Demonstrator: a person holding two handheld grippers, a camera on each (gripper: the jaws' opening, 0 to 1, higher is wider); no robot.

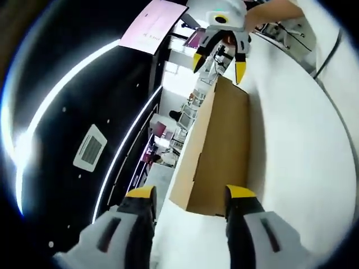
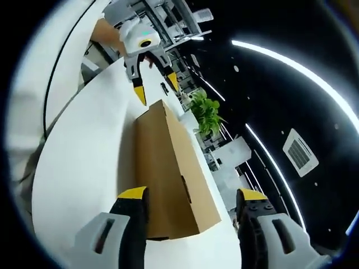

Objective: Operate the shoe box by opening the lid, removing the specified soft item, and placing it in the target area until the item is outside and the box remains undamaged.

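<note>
Right gripper view adds a green plant [image 2: 206, 114] beyond the shoe box [image 2: 168, 174]; both grippers spread wide.

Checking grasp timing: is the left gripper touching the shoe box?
Cannot tell. In the left gripper view the left gripper has open jaws straddling the shoe box end; no plain gap or contact shows.

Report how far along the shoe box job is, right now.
Done: nothing visible yet; the cardboard shoe box lies closed on the white table. In hand: the left claw and right claw stand open at opposite ends of the box, apparently not gripping it. Left: open the lid, take out the soft item, place it in the target area.
</note>
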